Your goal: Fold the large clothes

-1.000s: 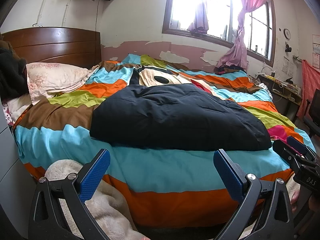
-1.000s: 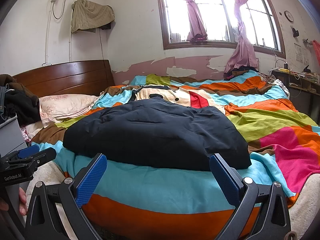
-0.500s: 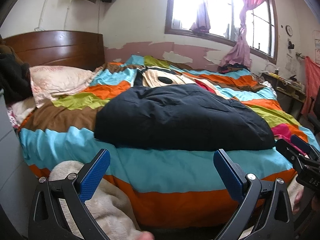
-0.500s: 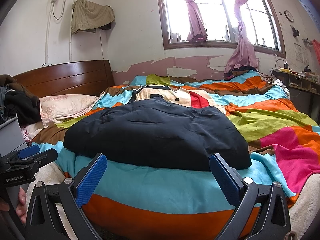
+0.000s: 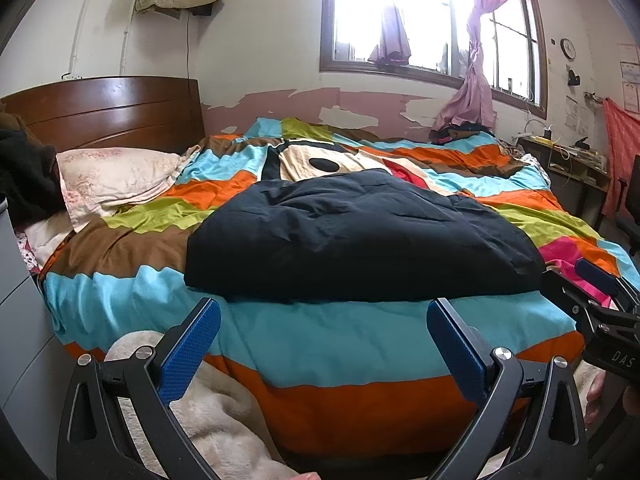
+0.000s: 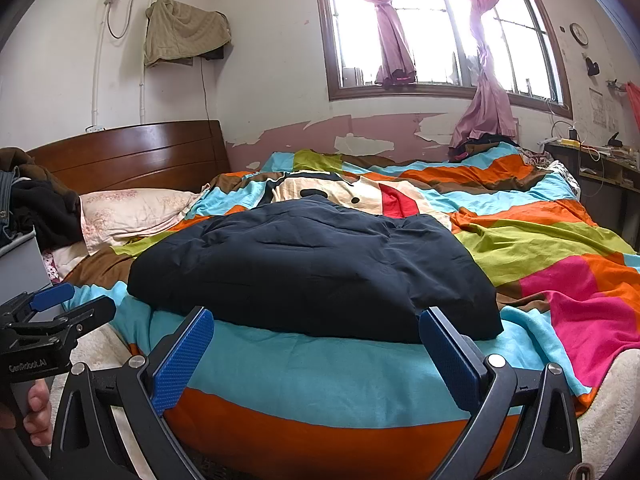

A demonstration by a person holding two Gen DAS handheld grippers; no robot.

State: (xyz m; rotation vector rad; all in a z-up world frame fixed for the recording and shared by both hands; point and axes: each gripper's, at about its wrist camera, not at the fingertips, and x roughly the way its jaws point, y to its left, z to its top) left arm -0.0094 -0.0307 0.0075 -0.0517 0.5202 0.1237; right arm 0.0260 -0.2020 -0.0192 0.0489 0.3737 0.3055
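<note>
A large dark navy padded garment (image 5: 360, 240) lies folded flat on the striped bedspread (image 5: 320, 340), near the bed's front edge; it also shows in the right wrist view (image 6: 312, 272). My left gripper (image 5: 324, 344) is open and empty, held in front of the bed edge, short of the garment. My right gripper (image 6: 316, 352) is open and empty, also just before the garment's near edge. Each gripper shows in the other's view: the right one (image 5: 592, 296) at the right, the left one (image 6: 60, 312) at the left.
A pillow (image 5: 116, 176) and wooden headboard (image 5: 104, 112) are at the left. A fluffy cream blanket (image 5: 208, 420) hangs below the bed's front. Dark clothes (image 6: 36, 208) pile at far left. A desk (image 5: 576, 164) stands at the right under the window (image 5: 420, 16).
The left gripper has risen and shifted a little left, so the garment sits more to the right in its view. The right gripper has barely moved. Both stay open.
</note>
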